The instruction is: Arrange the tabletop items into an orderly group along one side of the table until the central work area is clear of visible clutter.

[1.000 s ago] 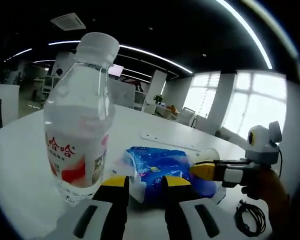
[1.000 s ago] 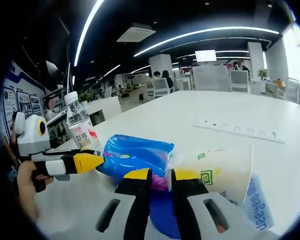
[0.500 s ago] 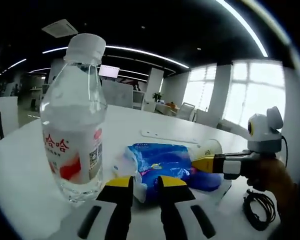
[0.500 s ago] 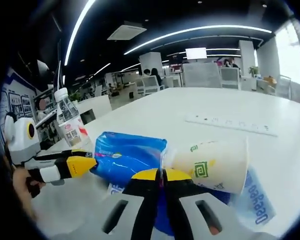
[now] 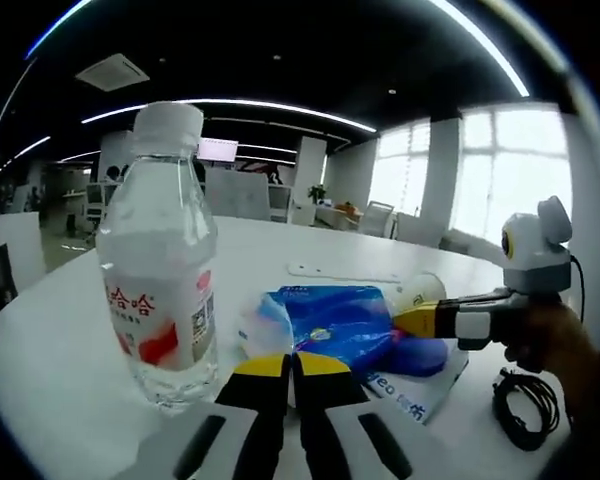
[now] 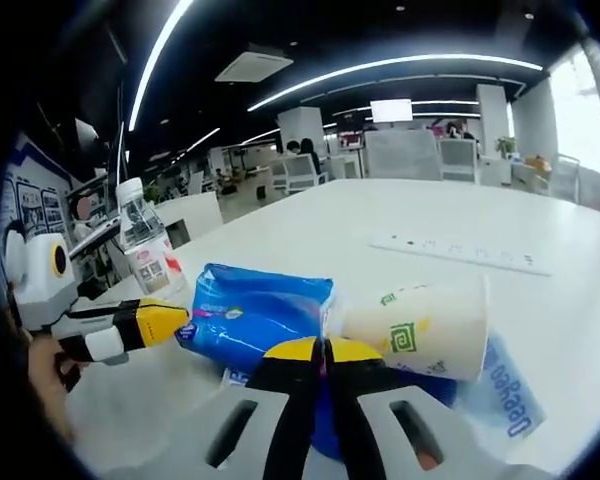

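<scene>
Both claws sit low at the cluster on the white table (image 6: 500, 215). The left claw (image 5: 291, 365) has its jaws pressed nearly together at the near edge of the blue tissue pack (image 5: 330, 325); whether they pinch the wrapper I cannot tell. The right claw (image 6: 324, 349) is shut tight too, right where the tissue pack meets the tipped paper cup (image 6: 420, 328), grip unclear. The water bottle (image 5: 162, 270) stands upright just beside the left claw. Risk here: a sideways nudge from that claw could topple the bottle. The cup lies on its side and could roll off toward the open middle. Two claws tugging the same pack could tear the wrapper.
</scene>
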